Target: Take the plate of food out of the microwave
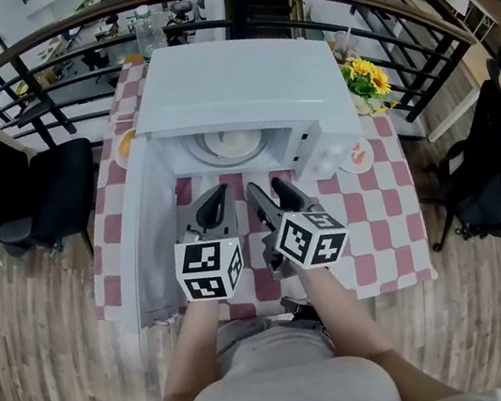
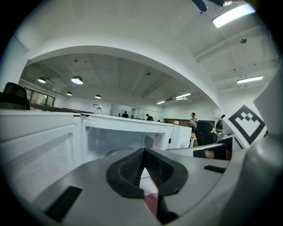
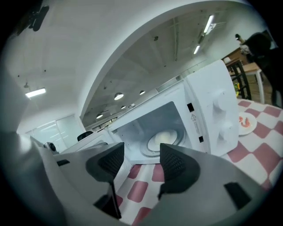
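The microwave [image 1: 240,82] stands on the checked table [image 1: 382,220], at 12 o'clock from the person. Its door [image 1: 146,231] hangs fully open toward 9 o'clock. The plate of food [image 1: 233,143] sits inside the cavity on the turntable, untouched by either tool.

Left gripper [image 1: 215,198]: jaws pressed together, pad to pad, with nothing between them. It is level with the open cavity mouth, just outside it, and points toward 12 o'clock.

Right gripper [image 1: 267,187]: jaws spread apart and empty. Only the checked cloth and the cavity show between the pads. It lies just beside the left gripper at its 3 o'clock and is aimed at the plate, but remains apart from it.

A bunch of yellow flowers [image 1: 365,78] stands at 2 o'clock from the microwave. A small saucer [image 1: 356,158] lies on the cloth at 4 o'clock, near the control panel. A black chair [image 1: 50,195] stands off the table at 9 o'clock.
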`<state>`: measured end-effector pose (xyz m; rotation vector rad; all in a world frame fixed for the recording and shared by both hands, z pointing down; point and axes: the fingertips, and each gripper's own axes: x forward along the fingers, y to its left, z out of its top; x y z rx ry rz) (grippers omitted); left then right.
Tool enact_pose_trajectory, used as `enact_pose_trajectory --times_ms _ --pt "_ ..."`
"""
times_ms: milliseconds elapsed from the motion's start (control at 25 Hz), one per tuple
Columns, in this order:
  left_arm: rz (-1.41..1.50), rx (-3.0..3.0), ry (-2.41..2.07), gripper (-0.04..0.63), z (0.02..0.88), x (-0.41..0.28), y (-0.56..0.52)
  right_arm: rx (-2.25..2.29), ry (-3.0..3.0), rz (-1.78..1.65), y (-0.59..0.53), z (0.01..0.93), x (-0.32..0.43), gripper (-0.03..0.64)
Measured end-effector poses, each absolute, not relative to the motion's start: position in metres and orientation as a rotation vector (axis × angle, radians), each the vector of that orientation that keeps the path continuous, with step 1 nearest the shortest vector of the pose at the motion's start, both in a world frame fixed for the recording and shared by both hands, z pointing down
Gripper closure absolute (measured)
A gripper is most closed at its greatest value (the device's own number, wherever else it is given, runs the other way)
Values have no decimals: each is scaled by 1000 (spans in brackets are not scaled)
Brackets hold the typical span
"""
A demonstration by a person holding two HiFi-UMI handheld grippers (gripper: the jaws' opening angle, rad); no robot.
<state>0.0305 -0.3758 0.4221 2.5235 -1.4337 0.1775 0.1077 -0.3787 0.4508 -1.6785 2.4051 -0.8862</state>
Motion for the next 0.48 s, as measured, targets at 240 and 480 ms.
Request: enact_pose_trajectory --times_ms 240,480 --pt "200 2504 -1428 594 434 25 -382 -1567 2131 -1165 -403 480 105 319" --pt "212 2499 -1443 594 441 19 -387 -1527 1870 -1351 -419 512 105 299"
